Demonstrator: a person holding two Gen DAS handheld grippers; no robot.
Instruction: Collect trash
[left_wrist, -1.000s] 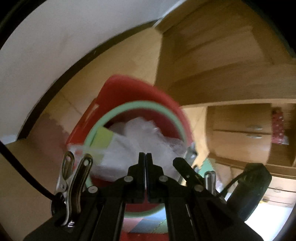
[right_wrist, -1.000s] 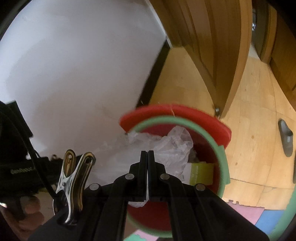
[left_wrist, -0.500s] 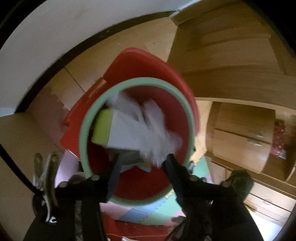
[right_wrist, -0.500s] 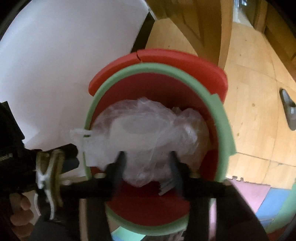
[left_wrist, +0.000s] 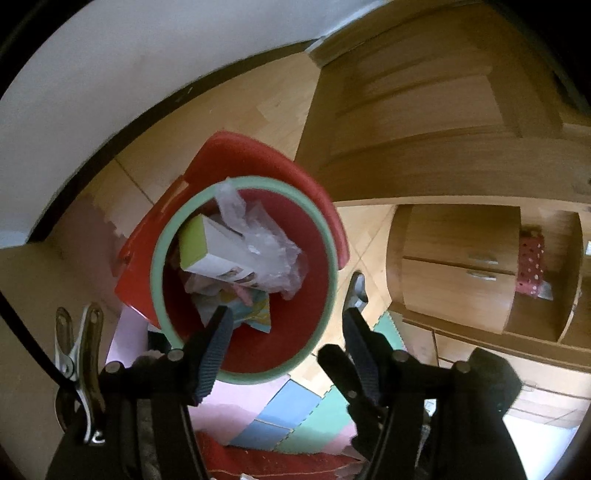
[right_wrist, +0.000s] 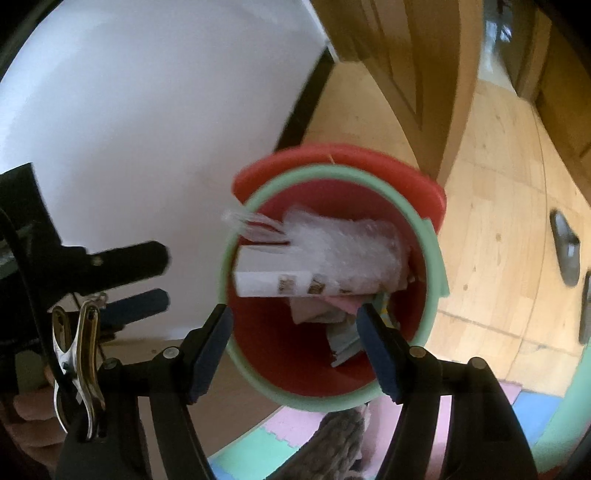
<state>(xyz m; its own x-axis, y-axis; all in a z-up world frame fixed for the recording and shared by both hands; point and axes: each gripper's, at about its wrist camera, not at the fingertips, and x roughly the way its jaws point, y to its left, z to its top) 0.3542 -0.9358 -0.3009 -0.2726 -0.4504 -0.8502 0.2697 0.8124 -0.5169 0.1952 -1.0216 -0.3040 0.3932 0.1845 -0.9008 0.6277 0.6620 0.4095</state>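
Fingers (left_wrist: 218, 343) of left gripper (left_wrist: 286, 332) and right gripper (right_wrist: 295, 332) apart, jaws opening, nothing between pads; both above round red plastic bin with green rim (left_wrist: 162, 236); crumpled clear plastic bag (right_wrist: 343, 243) and white cardboard box (left_wrist: 218, 251) inside bin on paper scraps; bin on wooden floor (right_wrist: 491, 236) near white wall (right_wrist: 147, 110)

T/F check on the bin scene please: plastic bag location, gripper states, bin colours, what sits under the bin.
1. The clear plastic bag lies inside the red bin. True.
2. The left gripper is clamped on the bag. False: its jaws are opening, nothing between them.
3. The bin's rim is green. True.
4. The right gripper holds the white box. False: its jaws are opening above the bin; the box lies inside.
5. The bin stands on bare tile. False: coloured foam mats lie beneath it.
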